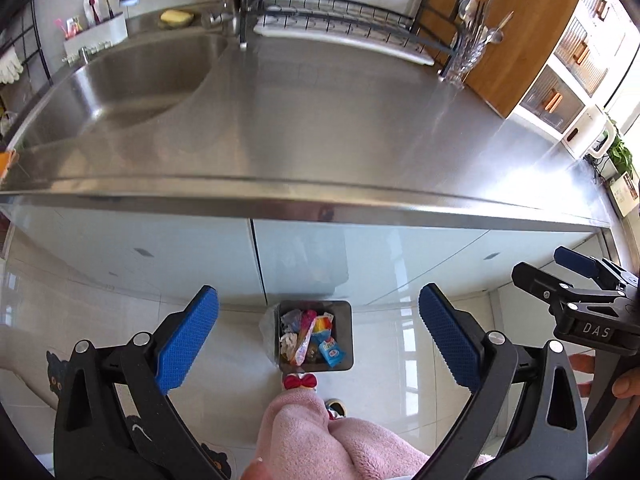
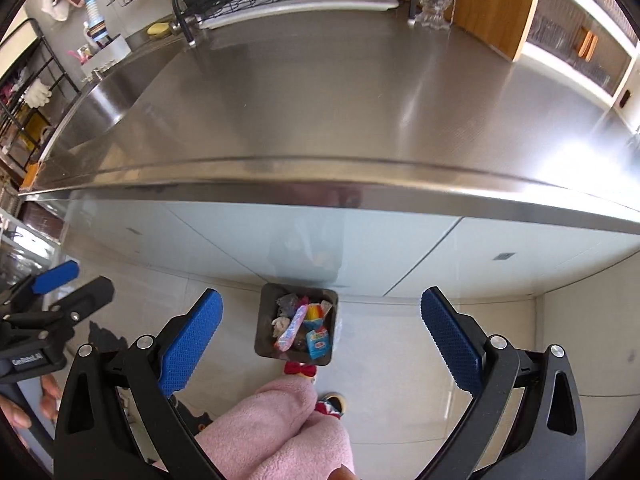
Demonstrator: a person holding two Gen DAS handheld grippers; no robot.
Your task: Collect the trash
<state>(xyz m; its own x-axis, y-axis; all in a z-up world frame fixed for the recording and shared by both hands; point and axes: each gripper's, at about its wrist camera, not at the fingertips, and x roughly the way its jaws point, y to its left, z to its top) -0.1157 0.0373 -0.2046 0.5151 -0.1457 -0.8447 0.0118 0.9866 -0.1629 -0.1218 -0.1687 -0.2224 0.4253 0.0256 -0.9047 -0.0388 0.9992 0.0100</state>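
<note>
The small dark bin (image 1: 316, 336) stands on the pale tiled floor (image 1: 400, 360), just in front of the white cabinet doors (image 1: 168, 248) under the steel counter (image 1: 320, 120). It is full of trash (image 1: 310, 338): a long pink-and-white wrapper lies slanted across the middle, a blue packet sits at the corner of the bin nearest the person, a red and yellow wrapper is beside it, and crumpled clear and white scraps fill the side toward the cabinet. A bit of clear plastic liner hangs over one edge of the bin.

The left gripper (image 1: 319, 340) is high above the bin and points steeply down at it. Its jaws stand wide apart, one blue pad on each side of the bin as seen from the wrist, and nothing is between them. The right gripper (image 2: 321, 340) is also high above the bin, jaws spread just as wide and empty. Each gripper shows at the edge of the other's view, a hand's fingers wrapped around its handle.

Between the bin and the camera are the person's knees in fluffy pink trousers (image 1: 320, 436), and slippers with red bows (image 1: 300, 382) just beside the bin's near edge.

Behind the bin, the counter top is bare steel. A sink (image 1: 132, 80) is sunk into its left part, a black wire dish rack (image 1: 336, 20) stands along the back, and a clear holder with spoons and other cutlery (image 1: 474, 40) stands at the rack's right end. A yellow sponge (image 1: 176, 17) lies behind the sink.
</note>
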